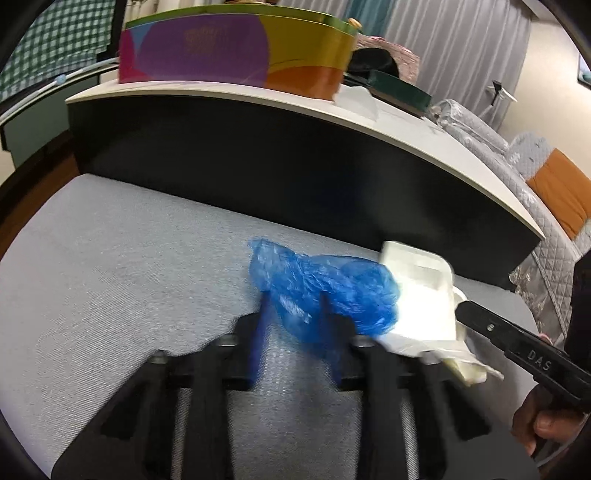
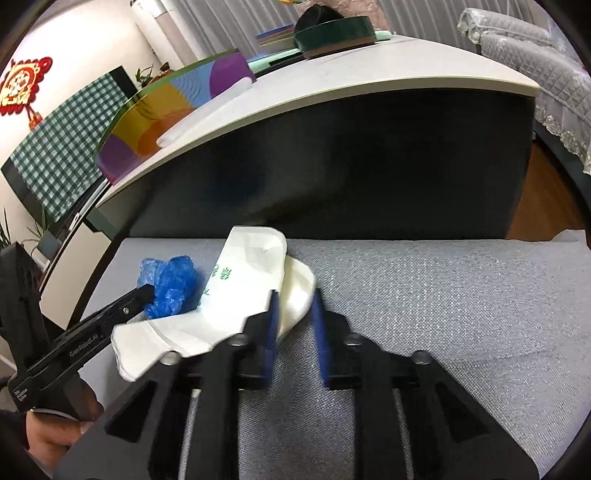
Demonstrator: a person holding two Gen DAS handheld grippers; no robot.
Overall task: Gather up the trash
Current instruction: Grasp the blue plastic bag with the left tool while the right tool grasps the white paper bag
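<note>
A crumpled blue plastic bag [image 1: 325,288] lies on the grey fabric seat [image 1: 129,280]. A white paper bag with green print [image 1: 421,295] lies just right of it. My left gripper [image 1: 293,306] is open, its jaws on either side of the blue bag's near edge. In the right wrist view the blue bag [image 2: 170,284] sits left of the white bag [image 2: 236,295]. My right gripper [image 2: 295,306] is open around the white bag's right edge. Its jaws are close but not clamped.
A low table with a cream top [image 1: 258,96] and a dark front stands right behind the seat. On it are a colourful round tin [image 1: 229,51] and a green round tin [image 2: 332,31]. Quilted sofa covers [image 2: 535,48] lie at the right.
</note>
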